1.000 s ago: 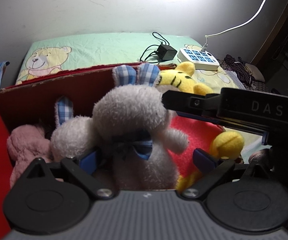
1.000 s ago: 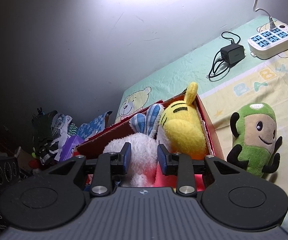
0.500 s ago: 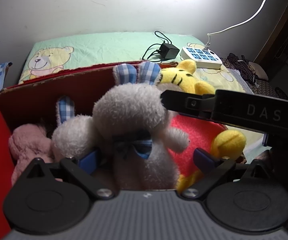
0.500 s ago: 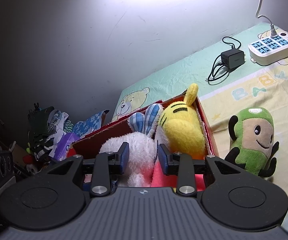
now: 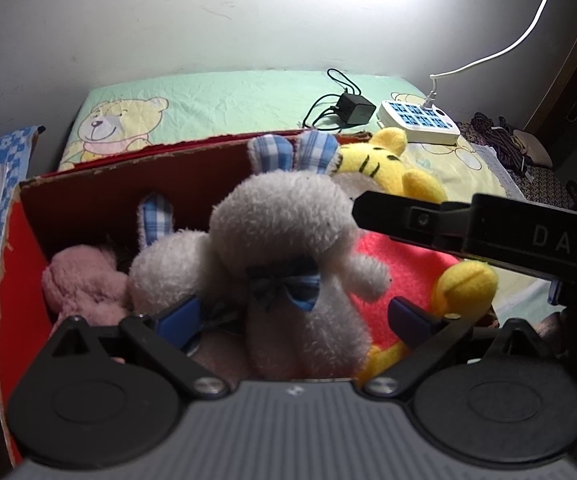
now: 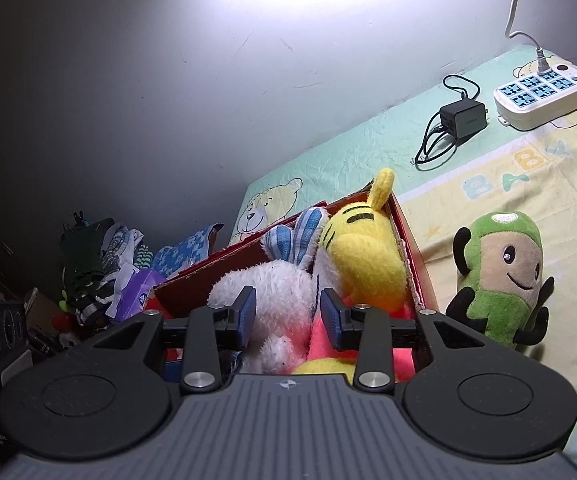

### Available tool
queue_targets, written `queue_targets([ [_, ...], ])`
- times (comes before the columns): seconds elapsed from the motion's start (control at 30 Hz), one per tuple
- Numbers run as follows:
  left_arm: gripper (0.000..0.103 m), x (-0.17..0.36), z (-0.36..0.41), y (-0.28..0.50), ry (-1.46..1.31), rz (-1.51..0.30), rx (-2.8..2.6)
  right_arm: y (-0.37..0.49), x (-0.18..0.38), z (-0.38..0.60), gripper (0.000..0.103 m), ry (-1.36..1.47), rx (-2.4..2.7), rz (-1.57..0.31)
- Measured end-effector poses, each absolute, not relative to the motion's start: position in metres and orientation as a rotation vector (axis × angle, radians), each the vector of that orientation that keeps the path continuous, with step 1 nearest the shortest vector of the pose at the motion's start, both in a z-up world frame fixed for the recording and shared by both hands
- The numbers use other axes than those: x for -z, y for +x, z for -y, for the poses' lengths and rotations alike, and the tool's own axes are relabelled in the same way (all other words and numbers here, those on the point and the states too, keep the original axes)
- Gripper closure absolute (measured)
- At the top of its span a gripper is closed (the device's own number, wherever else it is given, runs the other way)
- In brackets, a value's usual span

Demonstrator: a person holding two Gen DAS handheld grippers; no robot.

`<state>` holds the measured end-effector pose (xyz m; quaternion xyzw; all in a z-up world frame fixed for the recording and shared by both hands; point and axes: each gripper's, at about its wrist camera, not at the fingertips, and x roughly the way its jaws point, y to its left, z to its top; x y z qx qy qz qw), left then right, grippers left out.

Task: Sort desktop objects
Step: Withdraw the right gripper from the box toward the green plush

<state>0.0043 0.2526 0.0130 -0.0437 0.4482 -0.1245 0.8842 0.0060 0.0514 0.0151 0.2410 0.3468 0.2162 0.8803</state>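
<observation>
Nearest in the left wrist view, the left gripper (image 5: pixel 292 316) has its two blue-padded fingers spread wide on either side of a white plush rabbit (image 5: pixel 288 264), without pressing it. The rabbit sits upright in a red cardboard box (image 5: pixel 4 264), its long axis vertical, blue checked ears pointing up and a little away from the camera, a blue bow at its neck. A second white plush (image 5: pixel 168 264) with one checked ear leans beside it, and a pink plush (image 5: pixel 84 284) lies in the box's left corner.

The right gripper (image 6: pixel 290 316) hovers over the same box from the other side, its blue pads parted a little, with the rabbit's white fur between them; whether they touch it cannot be told. In the left wrist view its black body crosses from the right and bears the letters "DAS".

A yellow striped tiger plush (image 6: pixel 362 252) fills the box's far right end, head up against the wall of the box, one ear poking above the rim.

Just outside the box, on the sheet, a green plush figure (image 6: pixel 504 276) with a smiling tan face stands upright.

The surface is a bed sheet (image 6: pixel 488 184) in pale green and yellow, printed with teddy bears and the word "BABY". Farther back lie a black charger (image 6: pixel 464 118) with its coiled cable and a white power strip (image 6: pixel 544 94) with blue sockets and a white cord plugged in. Behind is a plain grey wall (image 6: pixel 208 80) lit brightly from above. A heap of clothes (image 6: pixel 100 264) sits in the dim left corner.
</observation>
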Motion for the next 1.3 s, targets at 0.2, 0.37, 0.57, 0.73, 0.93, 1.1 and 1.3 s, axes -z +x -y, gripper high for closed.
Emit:
queue_targets([
  [0.2,0.003,-0.016,-0.256,-0.002,-0.099,-0.932,0.232,-0.004,-0.019,-0.051,0.063,0.481,-0.439,-0.71],
  [0.37,0.003,-0.017,-0.253,-0.01,-0.095,-0.936,0.234,-0.013,-0.021,-0.05,0.063,0.457,-0.431,-0.692],
  [0.57,0.003,-0.02,-0.248,-0.018,-0.085,-0.926,0.224,-0.023,-0.024,-0.045,0.063,0.453,-0.419,-0.666],
  [0.73,0.003,-0.024,-0.243,-0.026,-0.061,-0.912,0.201,-0.031,-0.025,-0.041,0.062,0.452,-0.412,-0.65],
  [0.93,0.003,-0.028,-0.236,-0.034,-0.039,-0.898,0.169,-0.038,-0.025,-0.034,0.058,0.468,-0.419,-0.635],
  [1.1,0.003,-0.033,-0.228,-0.04,-0.028,-0.891,0.127,-0.038,-0.026,-0.025,0.057,0.5,-0.453,-0.639],
  [1.3,0.003,-0.04,-0.211,-0.044,-0.01,-0.875,0.07,-0.032,-0.024,-0.012,0.057,0.517,-0.506,-0.657],
])
